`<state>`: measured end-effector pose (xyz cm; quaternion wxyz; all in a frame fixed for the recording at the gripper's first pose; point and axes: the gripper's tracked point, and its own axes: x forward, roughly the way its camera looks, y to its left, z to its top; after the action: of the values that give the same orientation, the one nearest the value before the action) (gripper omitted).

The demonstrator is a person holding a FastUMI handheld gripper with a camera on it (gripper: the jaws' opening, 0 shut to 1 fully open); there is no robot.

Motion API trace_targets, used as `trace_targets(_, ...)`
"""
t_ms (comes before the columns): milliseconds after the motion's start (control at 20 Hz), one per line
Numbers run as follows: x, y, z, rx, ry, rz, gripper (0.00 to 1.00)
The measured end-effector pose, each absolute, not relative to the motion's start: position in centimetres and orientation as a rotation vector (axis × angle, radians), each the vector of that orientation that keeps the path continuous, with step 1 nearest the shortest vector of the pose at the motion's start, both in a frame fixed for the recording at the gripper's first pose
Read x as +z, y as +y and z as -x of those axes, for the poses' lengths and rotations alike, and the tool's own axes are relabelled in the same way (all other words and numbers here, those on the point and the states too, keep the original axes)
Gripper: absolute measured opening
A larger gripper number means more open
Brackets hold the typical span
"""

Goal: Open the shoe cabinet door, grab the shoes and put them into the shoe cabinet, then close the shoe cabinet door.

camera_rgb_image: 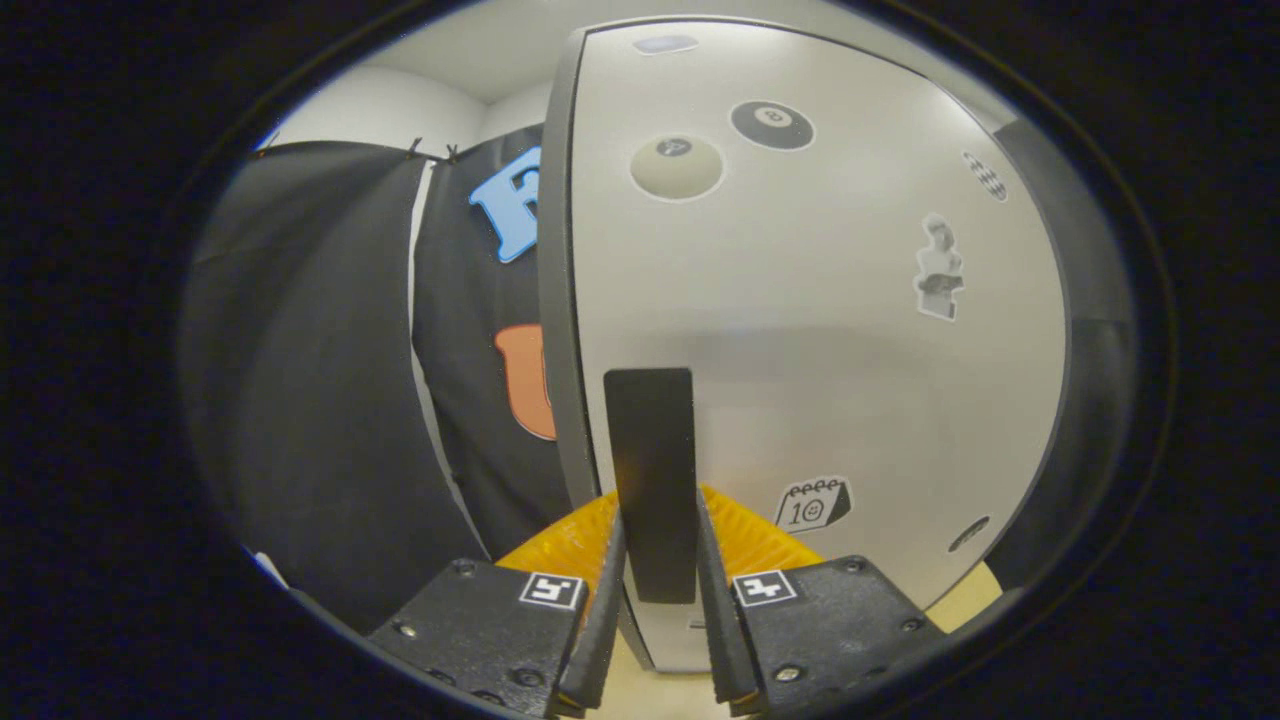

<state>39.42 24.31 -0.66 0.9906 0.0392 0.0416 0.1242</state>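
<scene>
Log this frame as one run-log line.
phase: at door handle | gripper: shut on black handle | cabinet door: white, stickers on it, open or shut unclear | shoes: not yet handled

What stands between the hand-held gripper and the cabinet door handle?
Nothing visible. The handle on the door already sits between the two fingers of the hand-held gripper, which seem to press on its sides.

Pale cream floor (975,592), smooth, with a white shoe cabinet (800,330) standing on it.
Floor shows under the cabinet's bottom edge, between the fingers and off to its right corner. Cabinet upright, door front flat. Gripper (657,515) fingers clamp both sides of the door's black vertical bar handle (650,450).
</scene>
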Motion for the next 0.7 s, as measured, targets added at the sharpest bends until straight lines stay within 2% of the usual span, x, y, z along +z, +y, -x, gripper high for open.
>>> trace_targets(450, -1.3, 23.6, -37.9, 0.322, 0.115, -0.068, 0.35)
trace_targets(700, -1.5, 21.4, -31.7, 0.353, 0.116, -0.068, 0.33)
